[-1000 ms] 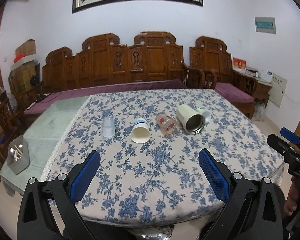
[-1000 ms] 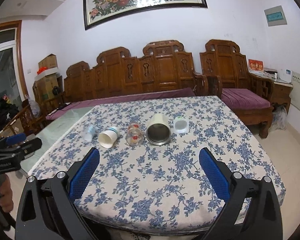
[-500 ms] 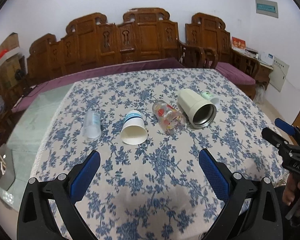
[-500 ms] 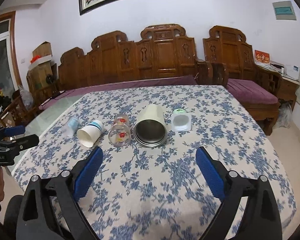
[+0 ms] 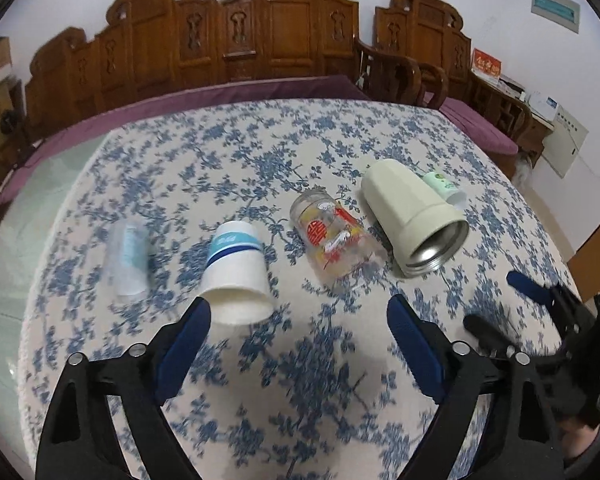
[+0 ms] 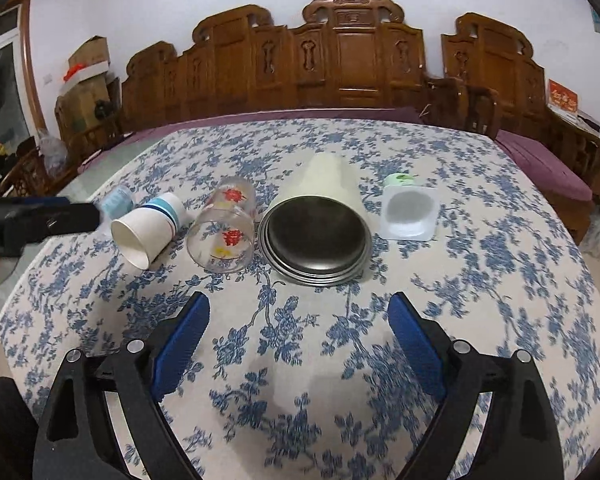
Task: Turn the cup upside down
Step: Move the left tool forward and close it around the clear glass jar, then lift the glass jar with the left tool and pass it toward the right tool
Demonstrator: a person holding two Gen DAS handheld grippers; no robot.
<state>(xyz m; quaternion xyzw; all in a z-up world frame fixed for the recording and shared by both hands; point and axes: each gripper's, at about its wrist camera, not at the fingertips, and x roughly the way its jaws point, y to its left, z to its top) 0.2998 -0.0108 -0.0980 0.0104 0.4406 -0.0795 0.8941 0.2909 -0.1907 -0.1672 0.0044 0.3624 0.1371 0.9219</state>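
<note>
Several cups lie on their sides in a row on the floral tablecloth (image 5: 300, 360), mouths toward me. From left: a clear plastic cup (image 5: 127, 256), a white paper cup with blue bands (image 5: 238, 272), a printed glass (image 5: 336, 240), a cream steel-lined mug (image 5: 412, 216) and a small white yogurt cup (image 5: 446, 188). My left gripper (image 5: 298, 320) is open and empty, just short of the paper cup and glass. My right gripper (image 6: 299, 316) is open and empty, just short of the cream mug (image 6: 318, 224); the glass (image 6: 224, 236), paper cup (image 6: 148, 228) and yogurt cup (image 6: 408, 212) flank the mug.
Carved wooden benches (image 6: 340, 64) with purple cushions stand behind the table. The table's edges fall away at left and right. The right gripper shows at the right edge of the left wrist view (image 5: 540, 312); the left gripper shows at the left of the right wrist view (image 6: 36, 220).
Both grippers have moved forward and down over the table toward the row of cups, which now look much larger. Both stay open. No cup has moved.
</note>
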